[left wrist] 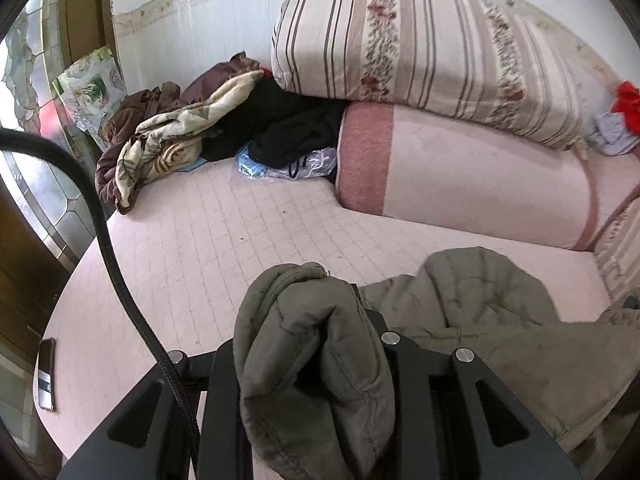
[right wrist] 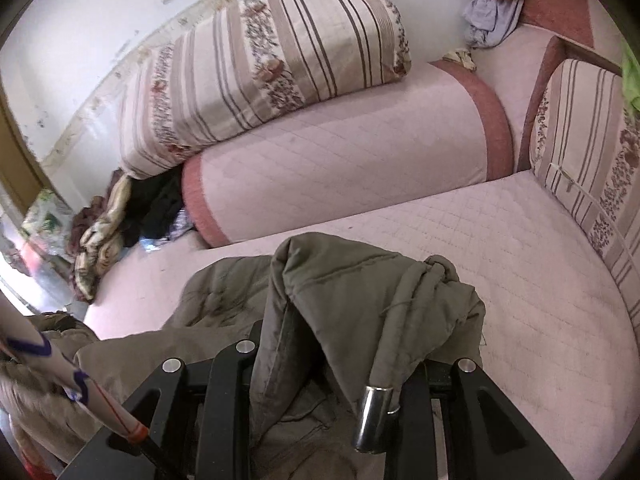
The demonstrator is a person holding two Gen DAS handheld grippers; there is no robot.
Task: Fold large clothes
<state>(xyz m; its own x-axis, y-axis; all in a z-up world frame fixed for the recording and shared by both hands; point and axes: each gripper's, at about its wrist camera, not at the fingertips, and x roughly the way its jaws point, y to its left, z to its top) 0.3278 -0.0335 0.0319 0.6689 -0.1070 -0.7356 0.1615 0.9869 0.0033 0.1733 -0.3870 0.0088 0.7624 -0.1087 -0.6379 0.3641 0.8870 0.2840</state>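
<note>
1. The left gripper [left wrist: 316, 344] is clamped on a bunched fold of the olive jacket [left wrist: 480, 300].
2. The right gripper [right wrist: 340, 360] is clamped on another fold of the jacket [right wrist: 360, 288], a metal-tipped drawcord [right wrist: 374, 416] hanging over it.
3. The jacket lies crumpled at the bed's [left wrist: 200, 248] near edge.
4. A phone [left wrist: 46, 376] sits at the near left edge.
5. A pink bolster [left wrist: 460, 172] lies along the far edge, a striped quilt [left wrist: 420, 52] on top.
6. Blankets [left wrist: 168, 136] and dark clothes [left wrist: 296, 128] are heaped in the far left corner.
</note>
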